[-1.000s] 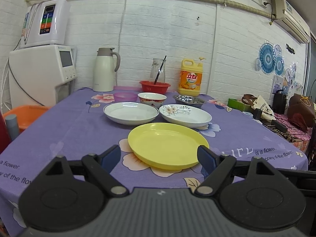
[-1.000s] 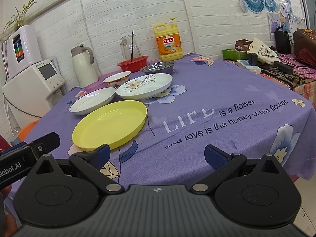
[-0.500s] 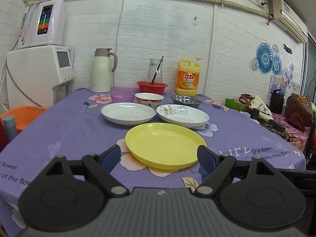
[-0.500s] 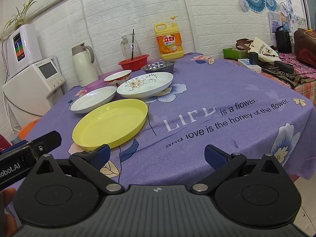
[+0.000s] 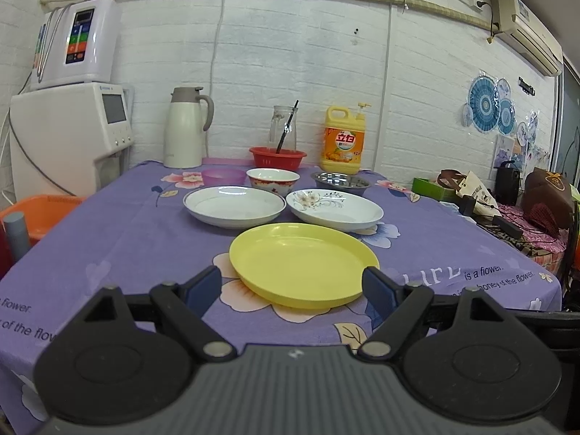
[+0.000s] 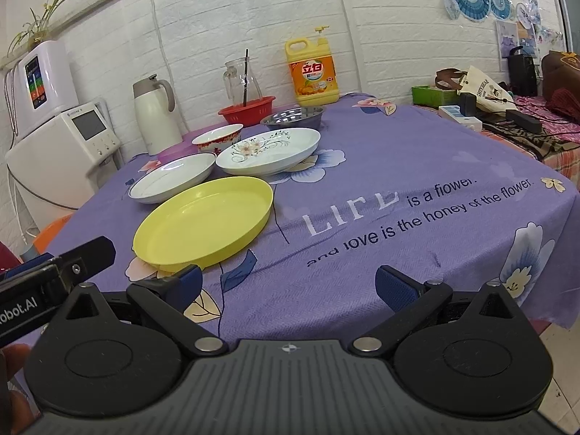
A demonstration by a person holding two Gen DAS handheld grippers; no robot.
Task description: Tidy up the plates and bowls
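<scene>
Tongs: left gripper and right gripper both gaped wide, empty.
Risk: round yellow plastic plate might slide off the tablecloth if nudged.

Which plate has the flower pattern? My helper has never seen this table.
On the purple tablecloth, look behind the yellow plate at the two white plates. The flowered plate is the right one; the plain white plate beside it has only a dark rim line.
</scene>
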